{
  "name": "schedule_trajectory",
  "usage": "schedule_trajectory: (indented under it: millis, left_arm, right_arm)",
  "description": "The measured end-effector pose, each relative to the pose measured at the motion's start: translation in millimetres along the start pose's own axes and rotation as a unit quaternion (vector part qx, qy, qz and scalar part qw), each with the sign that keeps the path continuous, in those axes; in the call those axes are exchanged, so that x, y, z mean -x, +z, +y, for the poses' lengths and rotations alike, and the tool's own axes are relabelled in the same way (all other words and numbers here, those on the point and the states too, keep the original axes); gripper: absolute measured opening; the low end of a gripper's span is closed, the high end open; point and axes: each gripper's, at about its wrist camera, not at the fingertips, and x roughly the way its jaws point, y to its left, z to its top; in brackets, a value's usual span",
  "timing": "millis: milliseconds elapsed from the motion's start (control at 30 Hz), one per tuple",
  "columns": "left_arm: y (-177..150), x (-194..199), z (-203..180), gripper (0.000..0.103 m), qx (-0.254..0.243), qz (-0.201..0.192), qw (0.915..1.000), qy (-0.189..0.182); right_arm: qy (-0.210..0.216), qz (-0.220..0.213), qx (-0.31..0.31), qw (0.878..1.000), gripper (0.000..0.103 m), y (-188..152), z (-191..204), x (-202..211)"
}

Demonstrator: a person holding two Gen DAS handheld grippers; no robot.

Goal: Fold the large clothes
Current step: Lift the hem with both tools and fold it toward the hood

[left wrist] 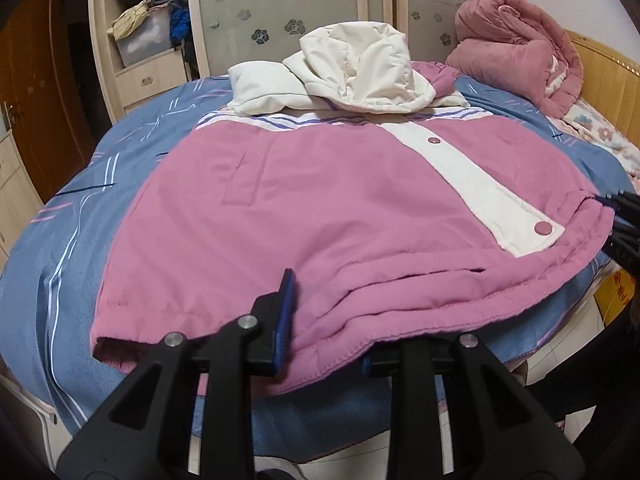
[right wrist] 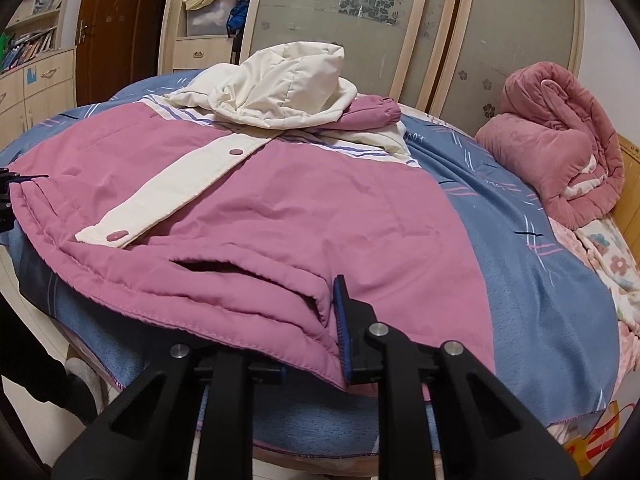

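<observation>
Pink jacket point(left wrist: 340, 208) flat on bed point(left wrist: 60, 240), left tongs point(left wrist: 326, 332) and right tongs point(right wrist: 308, 340) each clenched on its hem

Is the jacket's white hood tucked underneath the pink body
No, the white hood lies bunched on top of the pink jacket at its far end.

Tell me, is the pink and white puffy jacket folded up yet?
Partly. The pink and white puffy jacket lies flat on the blue bedspread, body unfolded, its sleeves not spread out; one pink cuff rests by the white hood.
</observation>
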Motion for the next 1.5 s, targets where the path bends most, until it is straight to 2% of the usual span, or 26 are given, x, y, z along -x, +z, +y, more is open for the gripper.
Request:
schedule_trajectory:
  millis: [100,233,333,500,633,833,933,1100,1233,1500]
  left_arm:
    - [1,0,0,0.026,0.002,0.000,1.0000,-0.002]
    - [1,-4,10,0.026,0.033,0.013,0.9988,-0.032]
    - [1,-4,11,0.026,0.039,0.009,0.9985,-0.037]
    - [-1,-2,8,0.024,0.036,-0.003,0.9990,-0.028]
    - [0,0,6,0.016,0.030,-0.012,0.9990,-0.031]
    - [2,10,1,0.009,0.023,-0.039,0.9988,-0.021]
    - [5,14,-5,0.008,0.007,-0.053,0.9986,-0.007]
    - [8,16,-4,0.008,0.020,-0.051,0.9985,0.000]
    - [10,23,-7,0.006,0.003,-0.074,0.9972,0.008]
    - [7,20,-3,0.007,0.009,-0.055,0.9984,0.001]
  right_arm:
    - [0.009,0.002,-0.012,1.000,0.016,1,-3,-1]
    - [0.015,-0.003,-0.019,1.000,0.016,2,-5,1]
    - [0.020,-0.003,-0.022,1.000,0.016,1,-7,1]
    - [0.024,-0.004,-0.024,0.999,0.016,1,-9,1]
    - [0.028,-0.005,-0.028,0.999,0.014,0,-11,1]
    - [0.033,-0.004,-0.030,0.999,0.013,-2,-12,1]
    - [0.033,0.001,-0.033,0.999,0.013,-3,-12,-1]
    - [0.030,-0.011,-0.039,0.999,0.013,-3,-13,4]
    - [0.029,-0.013,-0.042,0.999,0.013,-3,-13,4]
    - [0.028,-0.017,-0.042,0.999,0.013,-3,-13,6]
